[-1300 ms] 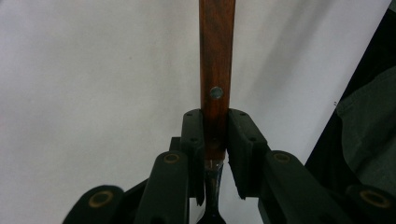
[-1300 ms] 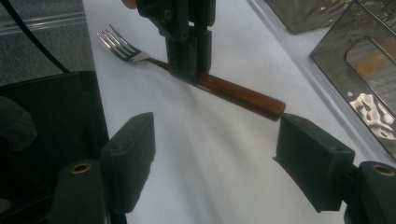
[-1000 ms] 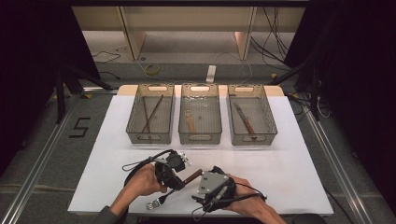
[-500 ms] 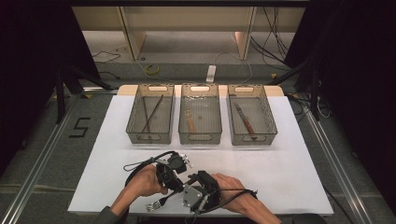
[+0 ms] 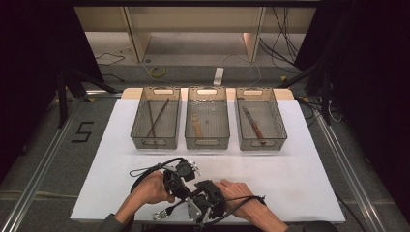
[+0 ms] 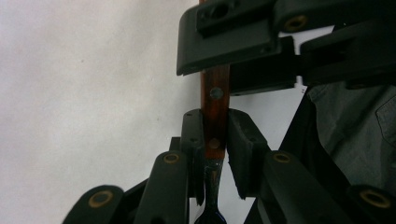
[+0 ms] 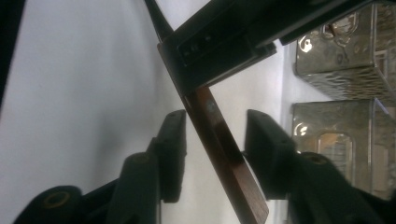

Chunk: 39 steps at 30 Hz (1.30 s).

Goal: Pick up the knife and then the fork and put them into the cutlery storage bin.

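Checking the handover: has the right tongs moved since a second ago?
Yes. The right tongs shifted left toward the left tongs, nearer the table's front edge.

From above we look forward and down over the table [image 5: 300, 164]; our two gripper views sit close, both sharing the fork's wooden handle [image 6: 215, 107].

From the high view I cannot see the fork's [image 5: 167, 211] wooden handle, the two grippers cover it. In the left gripper view its tines are cut off by the bottom edge. The utensils in the baskets [image 5: 207, 143] are too small to identify.
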Available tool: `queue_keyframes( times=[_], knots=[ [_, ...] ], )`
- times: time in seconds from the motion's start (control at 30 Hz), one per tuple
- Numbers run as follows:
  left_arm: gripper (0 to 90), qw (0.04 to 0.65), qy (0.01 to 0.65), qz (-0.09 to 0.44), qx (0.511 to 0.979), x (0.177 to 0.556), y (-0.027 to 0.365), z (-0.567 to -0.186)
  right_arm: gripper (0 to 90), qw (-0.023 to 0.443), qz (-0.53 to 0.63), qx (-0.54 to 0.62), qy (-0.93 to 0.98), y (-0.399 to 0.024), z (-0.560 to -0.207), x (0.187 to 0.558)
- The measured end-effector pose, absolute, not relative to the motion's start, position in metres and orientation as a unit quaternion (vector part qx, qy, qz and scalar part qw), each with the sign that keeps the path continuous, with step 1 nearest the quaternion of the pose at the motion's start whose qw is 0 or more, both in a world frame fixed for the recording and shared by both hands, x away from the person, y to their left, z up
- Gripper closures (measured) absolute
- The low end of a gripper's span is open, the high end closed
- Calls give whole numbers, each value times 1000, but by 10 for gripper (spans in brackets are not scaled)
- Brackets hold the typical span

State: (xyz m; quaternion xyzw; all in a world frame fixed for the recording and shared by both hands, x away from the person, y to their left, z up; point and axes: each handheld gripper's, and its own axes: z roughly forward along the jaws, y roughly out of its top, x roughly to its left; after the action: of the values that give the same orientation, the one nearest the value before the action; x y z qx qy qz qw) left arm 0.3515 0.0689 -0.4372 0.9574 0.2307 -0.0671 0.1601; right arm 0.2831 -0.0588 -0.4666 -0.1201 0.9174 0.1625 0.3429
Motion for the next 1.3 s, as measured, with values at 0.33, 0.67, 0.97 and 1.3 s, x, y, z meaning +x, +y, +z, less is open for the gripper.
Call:
queue_keyframes(
  times=[0.33, 0.67, 0.97, 1.3],
  knots=[
    [765, 161, 228, -77, 957, 351, 70, -432, 750, 349, 149, -164, 910, -60, -468, 280],
    [757, 178, 223, -90, 954, 352, 73, -428, 785, 336, 149, -170, 914, -64, -463, 278],
    [534, 177, 245, -62, 951, 358, 85, -422, 791, 333, 158, -158, 916, -70, -459, 283],
    [374, 209, 290, -32, 933, 363, 104, -403, 794, 336, 161, -130, 919, -81, -455, 289]
  ],
)
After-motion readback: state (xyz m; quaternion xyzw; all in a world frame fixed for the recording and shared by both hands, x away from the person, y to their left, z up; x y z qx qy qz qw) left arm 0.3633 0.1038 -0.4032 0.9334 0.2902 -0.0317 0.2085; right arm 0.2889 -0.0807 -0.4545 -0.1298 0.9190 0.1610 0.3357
